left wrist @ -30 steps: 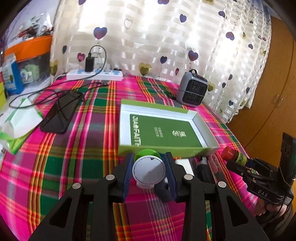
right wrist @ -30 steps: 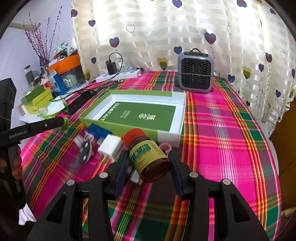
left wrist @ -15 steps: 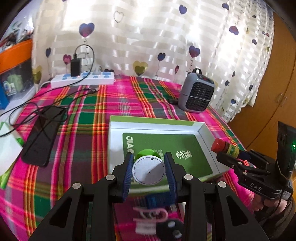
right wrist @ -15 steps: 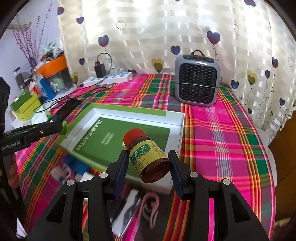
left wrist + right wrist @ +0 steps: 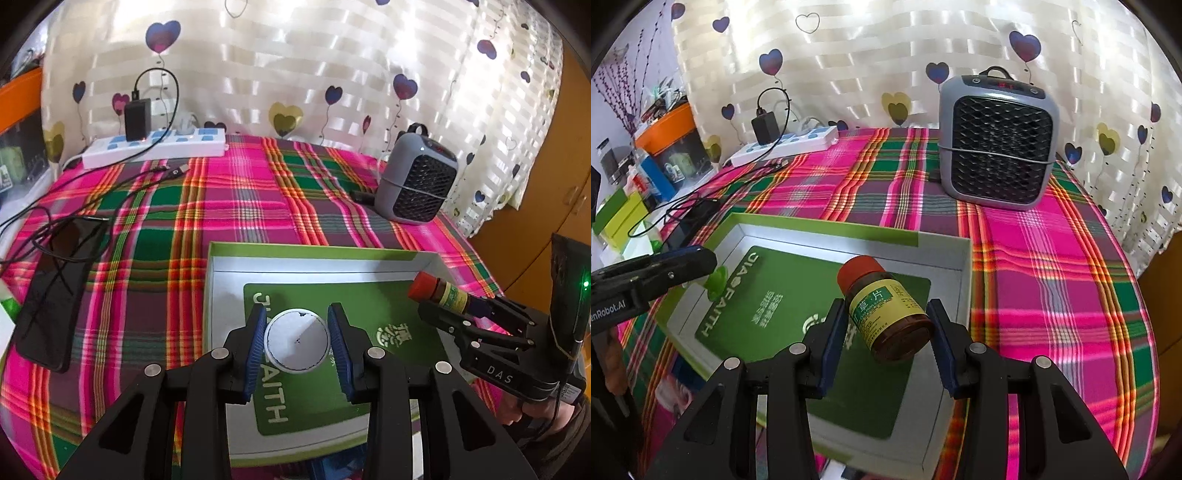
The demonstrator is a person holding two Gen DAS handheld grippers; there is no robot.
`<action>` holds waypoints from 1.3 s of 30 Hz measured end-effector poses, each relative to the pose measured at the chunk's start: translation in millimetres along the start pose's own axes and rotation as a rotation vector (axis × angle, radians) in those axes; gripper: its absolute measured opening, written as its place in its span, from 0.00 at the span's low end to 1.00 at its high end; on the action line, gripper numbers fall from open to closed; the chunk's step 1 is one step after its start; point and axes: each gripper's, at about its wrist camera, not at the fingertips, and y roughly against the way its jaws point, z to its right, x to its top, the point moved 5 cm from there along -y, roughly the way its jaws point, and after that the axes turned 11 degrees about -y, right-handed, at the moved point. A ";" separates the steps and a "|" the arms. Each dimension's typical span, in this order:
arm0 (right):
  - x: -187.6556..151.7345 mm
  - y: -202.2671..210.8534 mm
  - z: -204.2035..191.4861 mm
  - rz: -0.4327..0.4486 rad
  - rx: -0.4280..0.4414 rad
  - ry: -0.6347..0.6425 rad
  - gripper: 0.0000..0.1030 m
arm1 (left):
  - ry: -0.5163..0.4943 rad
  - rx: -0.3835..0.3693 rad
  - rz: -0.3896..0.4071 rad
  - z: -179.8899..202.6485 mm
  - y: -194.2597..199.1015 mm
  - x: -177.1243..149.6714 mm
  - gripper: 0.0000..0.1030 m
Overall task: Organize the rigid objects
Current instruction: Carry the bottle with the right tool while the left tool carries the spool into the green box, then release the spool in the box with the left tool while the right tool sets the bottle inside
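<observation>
Jaws of the left gripper [image 5: 297,341] clench a white round container [image 5: 296,340] with a green cap — it hangs above the green-lined box [image 5: 332,266] on the plaid bench [image 5: 236,206]. The right gripper [image 5: 886,325] grips a red-capped brown pill bottle [image 5: 882,302], tilted, over the same box.
</observation>
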 end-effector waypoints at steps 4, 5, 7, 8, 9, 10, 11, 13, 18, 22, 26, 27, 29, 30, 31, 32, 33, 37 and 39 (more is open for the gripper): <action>2.9 -6.0 0.7 -0.009 -0.005 0.001 0.44 | -0.009 0.006 -0.015 2.2 -6.2 -2.4 0.32; 3.4 -7.4 0.4 -0.011 -0.005 0.002 0.44 | -0.009 0.008 -0.019 2.3 -7.7 -3.2 0.32; 2.8 -8.6 -0.6 -0.013 -0.006 0.011 0.44 | -0.007 0.009 -0.029 2.0 -10.9 -4.4 0.32; 2.5 -8.8 -1.3 -0.012 -0.011 0.018 0.44 | -0.006 0.010 -0.036 2.1 -12.5 -5.7 0.32; 2.8 -9.8 -2.3 -0.013 -0.013 0.023 0.44 | -0.008 0.011 -0.039 2.7 -13.3 -6.7 0.32; 2.7 -10.4 -3.2 -0.014 -0.014 0.026 0.44 | -0.011 0.012 -0.040 3.3 -14.1 -7.2 0.32; 2.6 -10.8 -3.7 -0.014 -0.014 0.028 0.44 | -0.012 0.013 -0.042 3.8 -14.3 -7.7 0.32; 1.9 -11.7 -5.2 -0.013 -0.020 0.036 0.44 | -0.018 0.017 -0.042 4.8 -14.4 -8.4 0.32; 1.2 -14.2 -8.1 -0.014 -0.037 0.057 0.44 | -0.024 0.019 -0.065 5.9 -19.5 -11.2 0.32; 1.3 -14.2 -8.3 -0.011 -0.039 0.062 0.44 | -0.027 0.026 -0.065 5.4 -20.5 -11.8 0.32; 0.6 -16.0 -9.3 -0.013 -0.045 0.068 0.44 | -0.024 0.035 -0.068 4.2 -20.0 -12.2 0.32; 0.4 -16.4 -9.9 -0.014 -0.043 0.068 0.44 | -0.024 0.037 -0.068 3.9 -19.8 -12.3 0.32; -0.1 -16.4 -9.8 -0.016 -0.036 0.062 0.44 | -0.023 0.041 -0.068 2.9 -19.7 -12.1 0.32; -0.2 -16.3 -9.5 -0.015 -0.036 0.059 0.44 | -0.022 0.045 -0.068 2.4 -19.5 -12.4 0.32; -0.1 -16.1 -9.2 -0.013 -0.035 0.056 0.44 | -0.021 0.050 -0.067 2.0 -19.3 -12.6 0.33; -0.1 -15.9 -9.1 -0.013 -0.035 0.054 0.44 | -0.020 0.053 -0.067 1.5 -18.9 -12.8 0.33; -0.2 -15.9 -9.4 -0.013 -0.035 0.054 0.44 | -0.018 0.055 -0.066 1.0 -18.6 -12.6 0.34; -0.4 -14.8 -8.8 -0.010 -0.032 0.048 0.47 | -0.016 0.052 -0.058 1.8 -15.5 -12.1 0.38; -0.3 -13.6 -9.0 -0.006 -0.025 0.043 0.51 | -0.017 0.054 -0.052 2.1 -13.3 -11.8 0.39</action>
